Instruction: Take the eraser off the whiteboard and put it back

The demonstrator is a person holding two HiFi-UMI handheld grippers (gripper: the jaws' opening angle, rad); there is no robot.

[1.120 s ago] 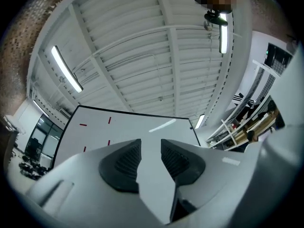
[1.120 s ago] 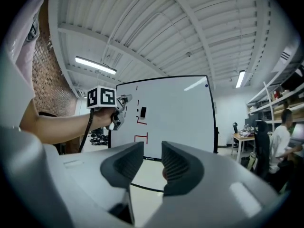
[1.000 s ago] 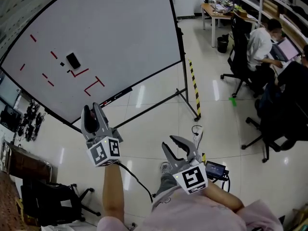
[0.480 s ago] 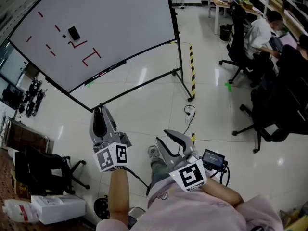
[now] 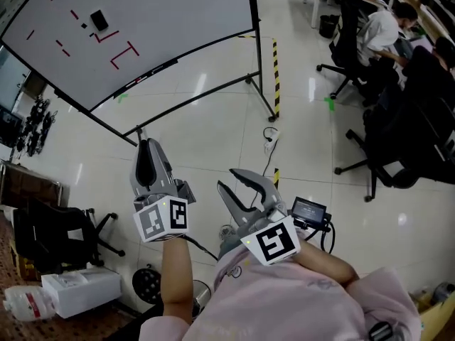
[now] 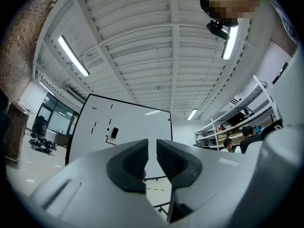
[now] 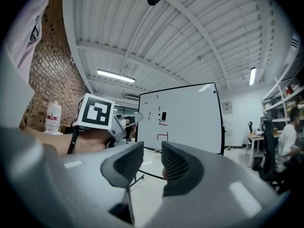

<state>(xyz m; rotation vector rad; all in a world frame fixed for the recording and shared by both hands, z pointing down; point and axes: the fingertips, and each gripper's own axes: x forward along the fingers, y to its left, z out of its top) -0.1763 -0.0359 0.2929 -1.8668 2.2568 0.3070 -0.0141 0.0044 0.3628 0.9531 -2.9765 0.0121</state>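
The whiteboard point(image 5: 178, 13) stands far off at the top left of the head view, with red marks on it. The black eraser point(image 5: 99, 20) sticks to it near the upper left, also seen small in the left gripper view point(image 6: 114, 133) and the right gripper view point(image 7: 164, 116). My left gripper point(image 5: 146, 148) is held low, well short of the board, jaws shut with nothing between them point(image 6: 151, 148). Beside it my right gripper point(image 5: 226, 178) stands open and empty point(image 7: 152, 151).
The board's stand legs reach across the glossy floor, with a yellow-black striped strip point(image 5: 276, 62) and a power strip point(image 5: 270, 139) beside them. Office chairs point(image 5: 398, 155) and a seated person point(image 5: 380, 30) are at the right. A black chair point(image 5: 50, 236) and a white box point(image 5: 75, 290) sit at the lower left.
The whiteboard has slid up and away in the head view, so both grippers are now farther from it. The left jaws have closed; the right jaws stay apart.
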